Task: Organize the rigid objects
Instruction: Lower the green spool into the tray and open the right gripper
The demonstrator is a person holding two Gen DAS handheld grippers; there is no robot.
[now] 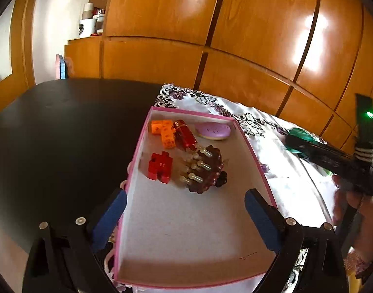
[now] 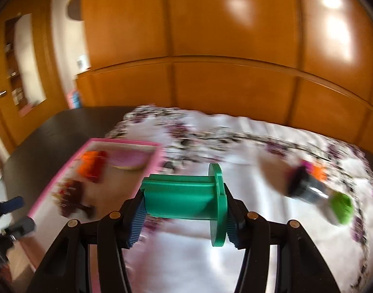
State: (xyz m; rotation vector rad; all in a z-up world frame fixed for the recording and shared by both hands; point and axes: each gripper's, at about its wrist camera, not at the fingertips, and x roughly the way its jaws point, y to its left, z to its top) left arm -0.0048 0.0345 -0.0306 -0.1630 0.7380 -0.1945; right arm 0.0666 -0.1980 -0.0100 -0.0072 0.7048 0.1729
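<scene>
Spool, green plastic with a wide flange at its right end, lies crosswise between the right gripper's pads, clamped end to end above the white floral tablecloth, right of the pink-rimmed box. Pinched only at its ends, it could pivot or slip during travel and drop short of the box. Inside, at the far end, sit orange blocks, a red block, a red bottle, a purple oval and a dark brush; a careless release may knock them. The left gripper hovers wide open over the box's near end, holding nothing, and could obstruct the drop.
</scene>
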